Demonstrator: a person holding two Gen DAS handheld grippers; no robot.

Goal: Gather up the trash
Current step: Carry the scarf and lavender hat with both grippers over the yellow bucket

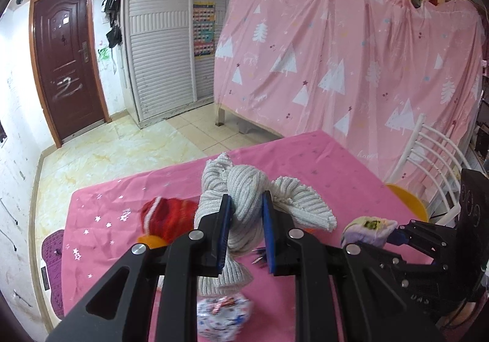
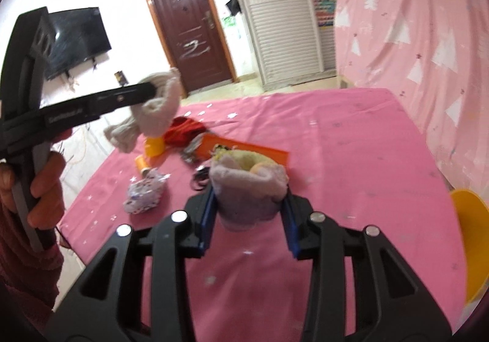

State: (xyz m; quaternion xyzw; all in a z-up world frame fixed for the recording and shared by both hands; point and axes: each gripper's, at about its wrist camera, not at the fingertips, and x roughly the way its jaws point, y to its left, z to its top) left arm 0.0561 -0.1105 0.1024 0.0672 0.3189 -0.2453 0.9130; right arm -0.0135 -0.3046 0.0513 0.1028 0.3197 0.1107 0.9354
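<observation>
Grey ribbed knit bundle point(image 1: 244, 189): knotted, hanging clear above worktop, clamped between left jaws. Lilac-and-yellow rolled sock point(image 2: 249, 186): upright, open end up, pinched between right jaws. Red knit item point(image 1: 166, 218), crumpled patterned wrapper point(image 2: 143, 193): lying on pink-covered worktop point(image 2: 351, 158).

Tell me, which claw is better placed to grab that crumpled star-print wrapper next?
Neither is free: the left claw grips a grey knit sock, the right claw a lilac sock. Once emptied, probably left; the wrapper lies just beneath it.

Lower end of grey knit cloth point(image 1: 241, 204) hidden behind left gripper point(image 1: 246, 232). Yellow chair point(image 2: 469, 244) cut by right-wrist frame edge. Small dark items point(image 2: 200, 180) behind lilac sock bundle point(image 2: 249, 186) too blurred to identify.
</observation>
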